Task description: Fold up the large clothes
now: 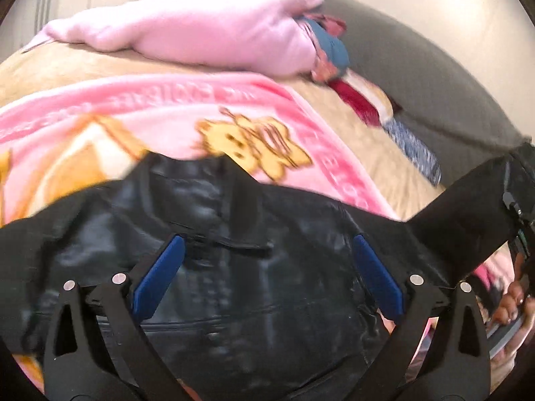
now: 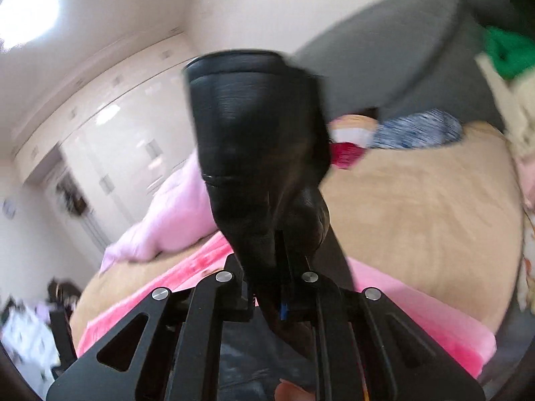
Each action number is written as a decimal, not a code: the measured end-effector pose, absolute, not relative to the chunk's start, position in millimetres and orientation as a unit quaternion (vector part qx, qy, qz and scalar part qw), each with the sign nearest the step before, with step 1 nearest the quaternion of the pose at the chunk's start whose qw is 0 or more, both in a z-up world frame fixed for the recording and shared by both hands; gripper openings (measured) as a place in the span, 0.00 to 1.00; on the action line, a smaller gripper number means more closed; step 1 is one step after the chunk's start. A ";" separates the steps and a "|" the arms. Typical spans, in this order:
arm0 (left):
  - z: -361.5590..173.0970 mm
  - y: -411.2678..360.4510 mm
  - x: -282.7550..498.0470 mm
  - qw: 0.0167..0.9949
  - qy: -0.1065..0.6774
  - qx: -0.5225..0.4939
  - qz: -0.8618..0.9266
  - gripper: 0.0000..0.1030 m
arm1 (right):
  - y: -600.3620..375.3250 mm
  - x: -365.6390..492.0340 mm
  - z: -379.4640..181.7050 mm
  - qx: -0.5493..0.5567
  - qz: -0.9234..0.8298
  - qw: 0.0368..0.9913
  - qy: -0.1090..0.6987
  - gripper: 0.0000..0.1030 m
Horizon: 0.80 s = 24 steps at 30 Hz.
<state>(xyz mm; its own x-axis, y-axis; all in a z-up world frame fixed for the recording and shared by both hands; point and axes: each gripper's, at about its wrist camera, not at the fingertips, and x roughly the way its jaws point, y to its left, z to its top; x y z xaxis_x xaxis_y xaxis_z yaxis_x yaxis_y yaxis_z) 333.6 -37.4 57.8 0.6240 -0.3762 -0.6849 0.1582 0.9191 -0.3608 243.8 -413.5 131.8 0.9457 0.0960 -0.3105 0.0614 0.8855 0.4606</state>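
A black leather jacket [image 1: 240, 267] lies spread on a pink cartoon blanket [image 1: 133, 113] on the bed. My left gripper [image 1: 267, 270] is open just above the jacket's zipped front, its blue pads [image 1: 160, 277] wide apart and holding nothing. My right gripper [image 2: 281, 287] is shut on the jacket's sleeve [image 2: 257, 140] and holds it lifted above the bed, cuff uppermost. That raised sleeve also shows at the right of the left wrist view [image 1: 468, 207], next to the hand on the right gripper.
A pale pink quilt [image 1: 200, 33] is heaped at the far side of the tan bedspread [image 2: 418, 207]. Red [image 2: 347, 153] and blue-white [image 2: 418, 130] clothes lie by the grey headboard [image 2: 401, 50]. White wardrobes [image 2: 127, 127] stand beyond the bed.
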 end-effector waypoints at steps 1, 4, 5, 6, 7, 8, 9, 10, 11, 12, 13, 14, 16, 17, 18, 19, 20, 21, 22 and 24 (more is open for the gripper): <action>66.0 -20.6 329.3 0.894 0.397 -0.146 -0.147 0.91 | -399.2 247.5 139.1 0.227 0.023 0.960 0.163 0.08; 82.2 13.1 318.2 0.899 0.373 -0.173 -0.148 0.91 | -348.5 254.5 157.9 0.184 0.074 0.967 0.161 0.08; 86.5 21.6 315.0 0.900 0.366 -0.181 -0.150 0.91 | -328.1 257.0 163.2 0.169 0.094 0.968 0.159 0.08; 92.0 32.8 310.5 0.901 0.356 -0.193 -0.155 0.91 | -312.2 259.0 166.0 0.155 0.110 0.969 0.159 0.08; 97.1 44.8 305.1 0.902 0.343 -0.208 -0.161 0.91 | -298.5 256.0 166.4 0.142 0.125 0.969 0.160 0.08; 101.1 56.1 299.8 0.901 0.334 -0.221 -0.165 0.91 | -280.4 256.3 167.3 0.127 0.145 0.968 0.161 0.08; 103.5 65.5 294.1 0.900 0.327 -0.233 -0.168 0.91 | -264.1 255.2 166.8 0.114 0.161 0.967 0.162 0.08; 107.4 76.2 289.8 0.900 0.321 -0.242 -0.170 0.91 | -251.9 255.2 165.1 0.105 0.174 0.965 0.164 0.08; 109.4 85.0 284.6 0.900 0.316 -0.249 -0.169 0.91 | -236.5 254.8 163.0 0.095 0.192 0.963 0.166 0.08; 110.6 93.6 278.7 0.900 0.310 -0.256 -0.168 0.91 | -216.1 256.6 161.7 0.081 0.207 0.960 0.169 0.08; 110.3 100.7 274.0 0.900 0.306 -0.261 -0.168 0.91 | -207.7 257.5 159.8 0.073 0.213 0.959 0.171 0.08; 109.6 108.0 269.1 0.898 0.303 -0.269 -0.170 0.91 | -192.9 254.9 157.2 0.062 0.223 0.957 0.174 0.08; 104.5 122.4 260.6 0.890 0.299 -0.295 -0.178 0.91 | -168.5 256.0 150.7 0.048 0.240 0.952 0.185 0.08; 100.3 130.3 256.0 0.885 0.297 -0.311 -0.179 0.91 | -159.4 257.4 140.8 0.039 0.247 0.948 0.197 0.08; 95.1 137.3 250.9 0.883 0.294 -0.322 -0.173 0.91 | -152.7 259.2 135.3 0.033 0.253 0.945 0.204 0.08; 90.9 143.5 246.9 0.883 0.290 -0.329 -0.166 0.91 | -143.1 259.5 127.5 0.024 0.259 0.942 0.212 0.08; 86.8 149.5 242.7 0.884 0.286 -0.334 -0.161 0.91 | -127.2 257.5 115.1 0.013 0.266 0.938 0.222 0.08; 83.2 154.4 239.7 0.884 0.283 -0.336 -0.157 0.91 | -120.8 258.5 107.4 0.005 0.271 0.935 0.230 0.08; 76.8 160.9 235.2 0.884 0.281 -0.343 -0.149 0.91 | -111.6 257.8 100.3 -0.001 0.276 0.932 0.236 0.08; 64.8 171.7 228.5 0.875 0.278 -0.368 -0.148 0.91 | -91.1 255.4 83.3 -0.020 0.286 0.924 0.253 0.08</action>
<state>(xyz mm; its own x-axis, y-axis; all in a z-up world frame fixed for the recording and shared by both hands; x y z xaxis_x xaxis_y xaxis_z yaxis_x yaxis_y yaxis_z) 228.5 171.7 64.8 0.8018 -0.4635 -0.3772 0.0548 0.6855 -0.7260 255.4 -91.1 83.3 0.7078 0.5191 -0.4791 -0.5395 0.8351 0.1076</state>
